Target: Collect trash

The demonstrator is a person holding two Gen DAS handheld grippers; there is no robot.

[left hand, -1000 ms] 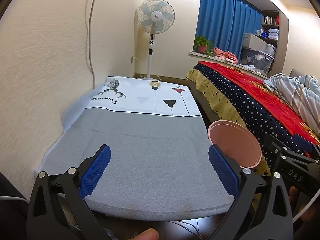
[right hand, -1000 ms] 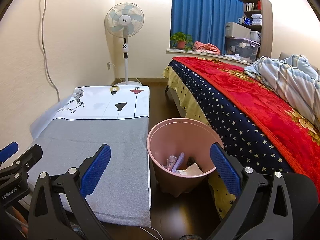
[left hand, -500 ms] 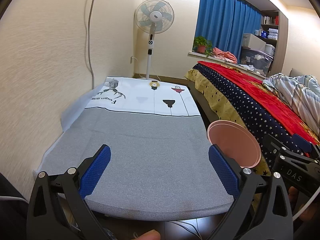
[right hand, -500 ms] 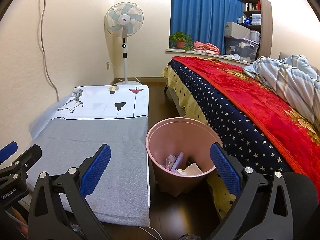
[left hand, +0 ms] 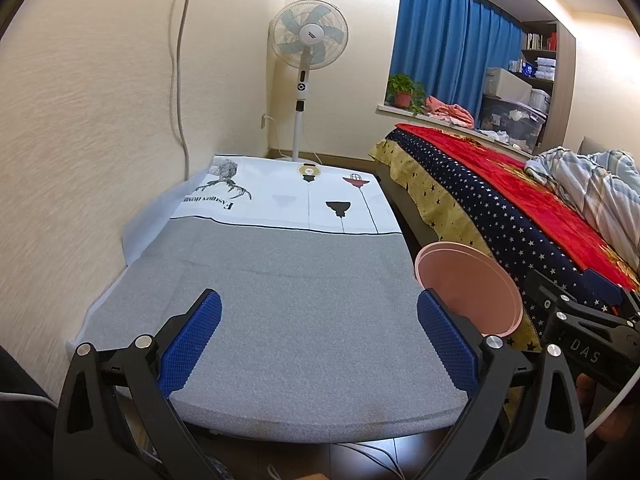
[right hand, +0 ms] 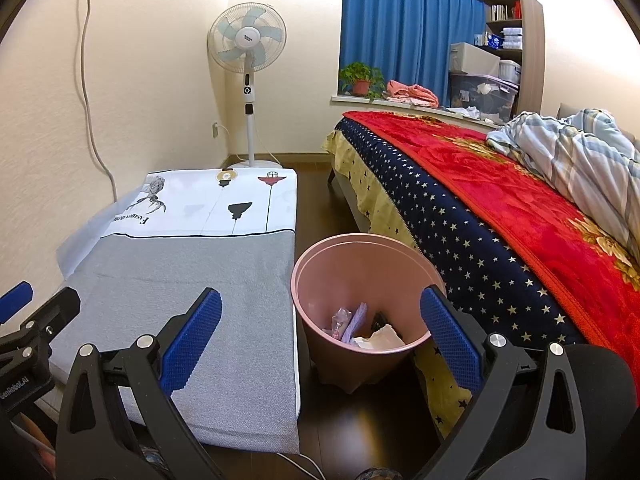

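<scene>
The right gripper body carries white letters "DAS". The left gripper reads "GenRobot.AI". The table cover bears upside-down print, seemingly "Fashion Home".

Bin contents apparently hidden leftward

Low surface under grey-and-white cloth at left; pink bin on dark floor just right.

Round pink plastic waste bin on the dark wooden floor, between the low grey-and-white cloth-covered surface at left and the star-patterned bed at right, crumpled trash inside; white pedestal fan behind the surface.
</scene>
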